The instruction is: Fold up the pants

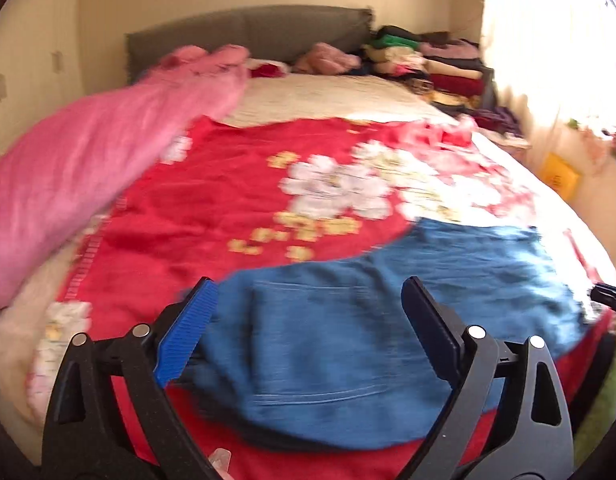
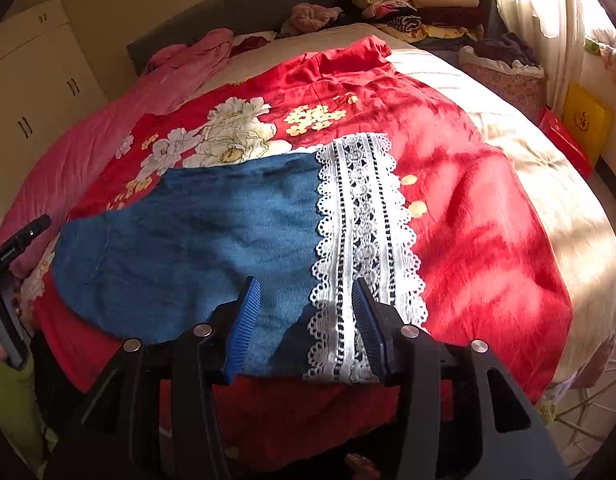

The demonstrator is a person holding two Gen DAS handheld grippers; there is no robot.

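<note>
Blue denim pants (image 1: 347, 320) lie folded flat on a red flowered blanket (image 1: 212, 216) near the bed's front edge. Their hem has a wide white lace band (image 2: 363, 240) on the right. My left gripper (image 1: 308, 300) is open above the pants' left part, holding nothing. My right gripper (image 2: 306, 300) is open just above the front edge of the pants, with the lace band by its right finger. The pants (image 2: 212, 240) spread left from there. The left gripper's tip (image 2: 24, 236) shows at the left edge of the right wrist view.
A pink quilt (image 1: 88, 168) lies along the bed's left side. Stacks of folded clothes (image 2: 419, 0) sit by the grey headboard (image 1: 248, 36). A laundry basket (image 2: 507, 76), a yellow bag (image 2: 585, 120) and a sunlit curtain stand to the right. White cupboards (image 2: 32, 92) stand left.
</note>
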